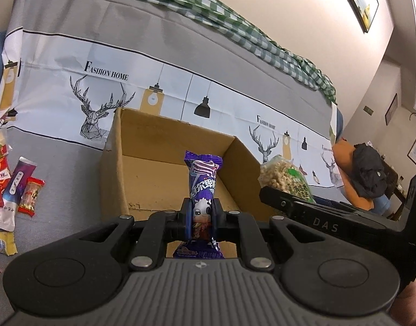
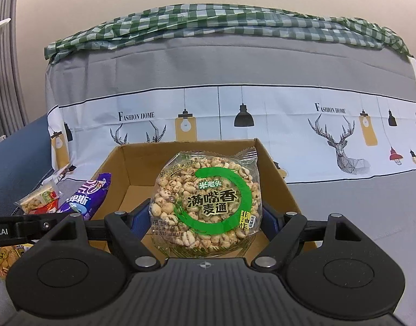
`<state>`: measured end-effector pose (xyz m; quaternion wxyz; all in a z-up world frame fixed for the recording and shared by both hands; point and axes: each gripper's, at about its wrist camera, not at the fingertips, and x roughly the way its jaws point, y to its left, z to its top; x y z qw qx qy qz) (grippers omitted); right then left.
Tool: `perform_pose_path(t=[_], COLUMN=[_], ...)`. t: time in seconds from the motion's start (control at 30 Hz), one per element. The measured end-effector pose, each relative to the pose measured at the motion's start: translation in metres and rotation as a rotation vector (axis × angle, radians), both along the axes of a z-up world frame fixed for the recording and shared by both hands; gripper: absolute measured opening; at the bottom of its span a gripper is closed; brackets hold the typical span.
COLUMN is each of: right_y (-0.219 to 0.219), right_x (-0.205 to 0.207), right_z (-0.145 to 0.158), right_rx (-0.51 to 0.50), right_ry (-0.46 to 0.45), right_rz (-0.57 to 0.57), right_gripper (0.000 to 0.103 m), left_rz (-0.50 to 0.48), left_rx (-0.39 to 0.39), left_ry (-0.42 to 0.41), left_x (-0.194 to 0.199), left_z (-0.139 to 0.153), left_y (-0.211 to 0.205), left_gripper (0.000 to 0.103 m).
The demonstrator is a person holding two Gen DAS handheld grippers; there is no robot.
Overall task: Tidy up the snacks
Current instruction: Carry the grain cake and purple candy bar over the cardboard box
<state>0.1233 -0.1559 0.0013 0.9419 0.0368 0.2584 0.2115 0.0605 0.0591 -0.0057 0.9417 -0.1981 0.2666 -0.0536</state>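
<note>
My left gripper [image 1: 202, 212] is shut on a purple candy packet [image 1: 204, 187], which stands upright just at the near rim of an open cardboard box [image 1: 153, 168]. The round bag of puffed wheat snack [image 2: 208, 201], clear with a green ring, is clamped by its sides in my right gripper [image 2: 208, 217], over the front of the same cardboard box [image 2: 276, 168]. The box floor that shows is bare. In the left wrist view the puffed snack bag [image 1: 284, 179] and right gripper arm show at the right; in the right wrist view the purple packet [image 2: 91, 198] shows at the left.
Several loose snack packets [image 1: 15, 187] lie on the grey cover left of the box; more snacks [image 2: 39, 201] show in the right wrist view. Behind the box rises a sofa back with a deer-print cover [image 2: 262, 108] and a green checked cloth [image 2: 235, 24]. Dark clothes [image 1: 368, 174] lie far right.
</note>
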Motion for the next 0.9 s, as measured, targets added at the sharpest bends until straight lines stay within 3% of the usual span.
perform_pose_path(t=[0.9], right_y=[0.0], right_x=[0.001], right_z=[-0.001], right_rx=[-0.003], right_ry=[0.002], right_rz=[0.003], right_gripper=[0.08], left_rz=[-0.034], left_rx=[0.045], left_ry=[-0.014], left_x=[0.001], left_z=[0.002], left_y=[-0.011], left_gripper=[0.015])
